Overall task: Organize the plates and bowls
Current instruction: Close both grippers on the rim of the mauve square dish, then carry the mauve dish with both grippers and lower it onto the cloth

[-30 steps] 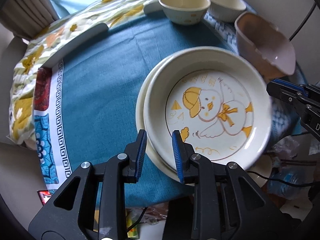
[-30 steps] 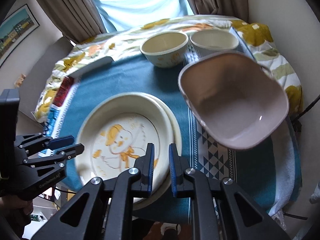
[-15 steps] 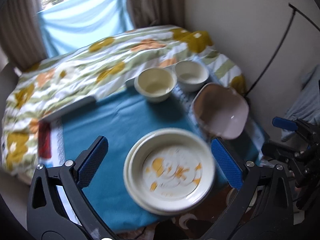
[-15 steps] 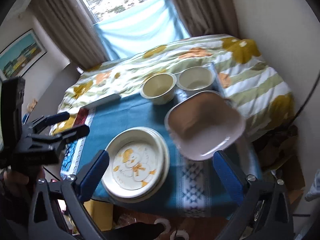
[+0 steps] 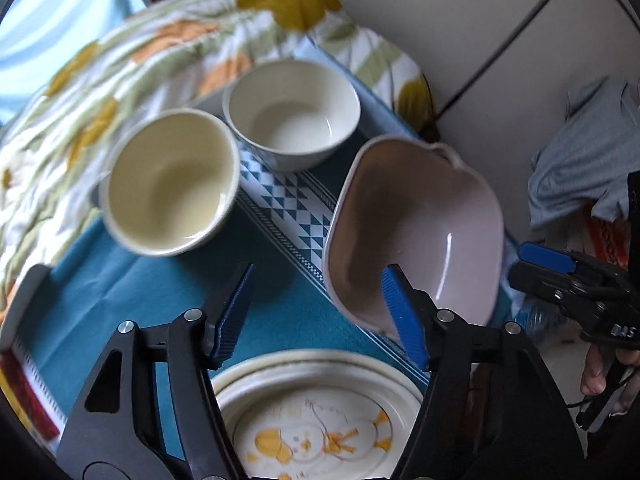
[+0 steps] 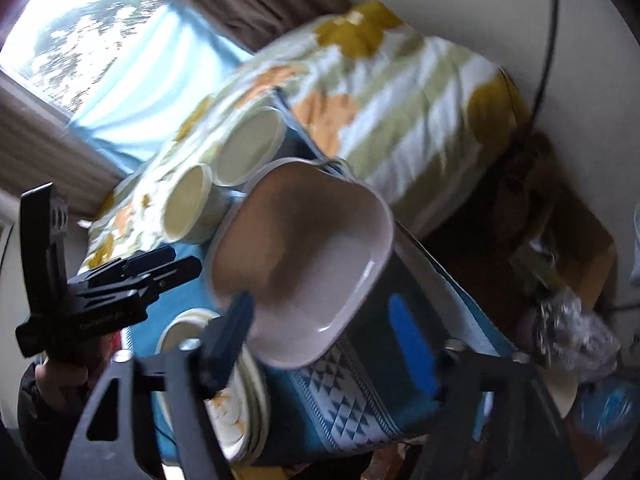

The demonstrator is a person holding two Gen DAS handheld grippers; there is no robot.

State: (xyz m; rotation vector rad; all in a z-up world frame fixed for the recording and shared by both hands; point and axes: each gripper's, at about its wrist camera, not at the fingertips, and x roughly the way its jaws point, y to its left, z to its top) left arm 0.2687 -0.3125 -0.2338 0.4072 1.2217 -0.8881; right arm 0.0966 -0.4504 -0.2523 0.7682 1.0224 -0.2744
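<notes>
On the teal cloth [image 5: 120,292] covering the tabletop, a pink squarish bowl [image 5: 416,232] sits tilted near the right edge. Two round bowls stand behind it: a cream bowl [image 5: 172,184] and a white bowl [image 5: 292,112], just beside each other. A stack of plates with a duck drawing [image 5: 320,424] lies at the near edge. The left gripper [image 5: 316,316] hangs over the cloth, its fingers [image 5: 232,312] partly apart, closing on nothing. The right gripper [image 6: 324,344] hovers by the pink bowl, its blurred fingers likewise closing, empty.
</notes>
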